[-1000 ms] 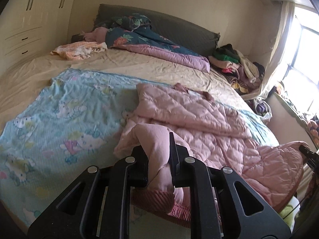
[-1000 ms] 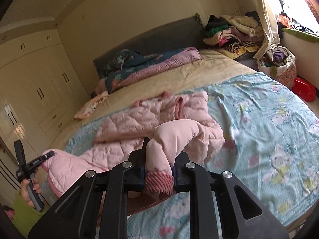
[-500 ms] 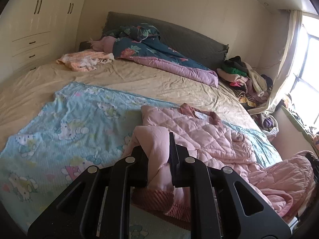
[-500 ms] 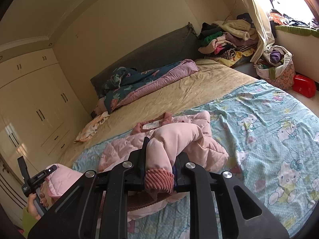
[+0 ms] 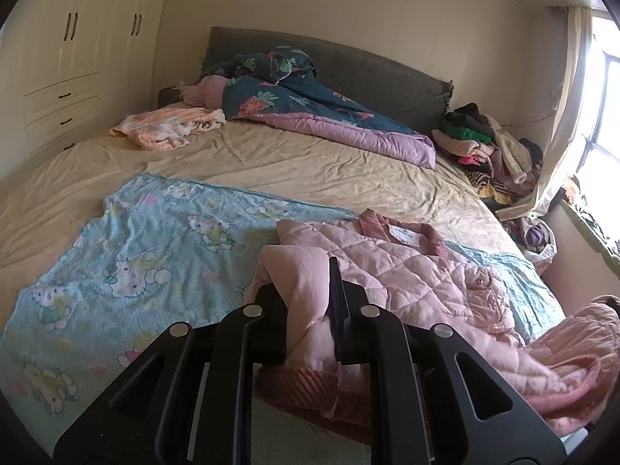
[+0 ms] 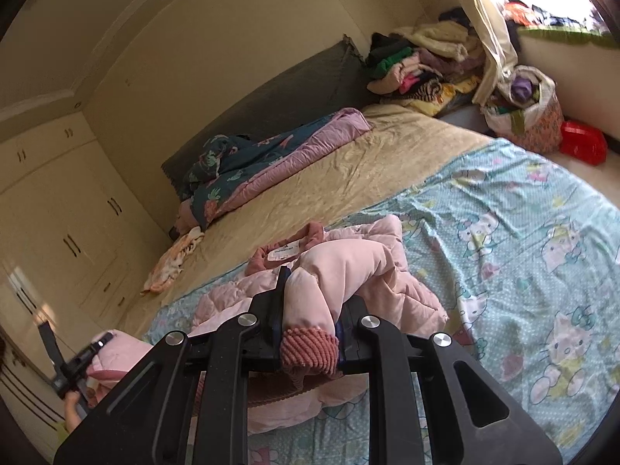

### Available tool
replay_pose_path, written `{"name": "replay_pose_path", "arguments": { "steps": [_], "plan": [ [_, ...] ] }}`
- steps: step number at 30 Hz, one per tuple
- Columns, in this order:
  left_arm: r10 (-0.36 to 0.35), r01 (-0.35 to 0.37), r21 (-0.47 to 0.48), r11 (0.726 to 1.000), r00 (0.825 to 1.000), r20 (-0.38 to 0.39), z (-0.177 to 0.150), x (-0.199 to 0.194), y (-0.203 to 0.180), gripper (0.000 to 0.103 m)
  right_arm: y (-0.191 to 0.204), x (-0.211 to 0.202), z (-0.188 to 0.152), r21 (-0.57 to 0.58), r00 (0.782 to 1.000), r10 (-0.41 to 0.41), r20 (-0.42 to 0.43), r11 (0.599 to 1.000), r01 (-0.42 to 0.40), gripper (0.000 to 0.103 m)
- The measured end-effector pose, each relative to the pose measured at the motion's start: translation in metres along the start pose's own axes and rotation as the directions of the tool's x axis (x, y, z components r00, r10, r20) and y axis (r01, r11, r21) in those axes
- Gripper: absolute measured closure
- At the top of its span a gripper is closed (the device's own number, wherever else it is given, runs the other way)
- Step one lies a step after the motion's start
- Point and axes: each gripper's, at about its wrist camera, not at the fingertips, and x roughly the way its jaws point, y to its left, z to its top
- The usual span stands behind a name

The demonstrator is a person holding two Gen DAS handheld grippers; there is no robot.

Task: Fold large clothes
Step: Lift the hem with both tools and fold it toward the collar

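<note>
— Left tongs (image 5: 306, 290)? Clenched on a sleeve of the pink quilted jacket (image 5: 410, 271), ribbed cuff hanging just under the fingers.

— Right tongs (image 6: 310, 298)? Likewise clamped on the other sleeve, with its dark pink ribbed cuff (image 6: 308, 350) sticking out toward the camera.

— Where is the jacket? Lying on the blue cartoon-cat blanket (image 5: 147, 255), spread over the bed (image 5: 310, 162), both sleeves lifted off it.

— Which way round? Collar toward the grey headboard (image 5: 372, 73), long axis running from collar back toward the tongs, hem end nearest the cameras.

— Any writing? White label (image 6: 283, 252) inside the collar, print too small to read. Cartoon cats on the blanket, no legible words.
</note>
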Motion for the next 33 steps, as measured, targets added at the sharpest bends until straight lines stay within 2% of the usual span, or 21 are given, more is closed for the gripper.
{"name": "replay_pose_path", "arguments": {
  "steps": [10, 19, 27, 28, 29, 30, 32, 33],
  "plan": [
    [0.042, -0.042, 0.005, 0.999, 0.999, -0.028, 0.008, 0.031, -0.001, 0.093, -0.006, 0.023, 0.013, 0.023, 0.999, -0.044, 0.0, 0.999, 0.044, 0.085],
    [0.054, -0.054, -0.004, 0.999, 0.997, -0.053, 0.013, 0.056, 0.0, 0.093, -0.012, 0.041, 0.02, 0.058, 0.999, -0.052, 0.0, 0.997, 0.052, 0.083],
    [0.067, -0.067, 0.005, 0.998, 0.995, -0.075, 0.016, 0.077, -0.005, 0.093, -0.017, 0.054, 0.028, 0.097, 1.0, 0.0, 0.003, 0.995, 0.0, 0.075],
    [0.069, -0.068, 0.005, 0.998, 0.995, -0.076, 0.017, 0.079, -0.006, 0.093, -0.017, 0.055, 0.029, 0.101, 1.0, 0.008, 0.004, 0.995, -0.009, 0.072],
    [0.069, -0.069, 0.005, 0.998, 0.995, -0.076, 0.017, 0.081, -0.007, 0.093, -0.017, 0.054, 0.03, 0.103, 1.0, 0.016, 0.012, 0.995, -0.017, 0.062],
    [0.07, -0.069, 0.006, 0.998, 0.995, -0.075, 0.018, 0.082, -0.008, 0.093, -0.015, 0.052, 0.031, 0.103, 0.999, 0.032, 0.026, 0.994, -0.034, 0.048],
    [0.071, -0.07, 0.012, 0.997, 0.995, -0.072, 0.019, 0.084, -0.011, 0.093, -0.009, 0.048, 0.032, 0.072, 0.997, 0.04, 0.06, 0.996, -0.044, 0.032],
    [0.068, -0.067, 0.013, 0.998, 0.995, -0.071, 0.019, 0.084, -0.013, 0.093, -0.005, 0.045, 0.032, 0.048, 0.996, 0.034, 0.078, 0.998, -0.037, 0.03]
  ]
}}
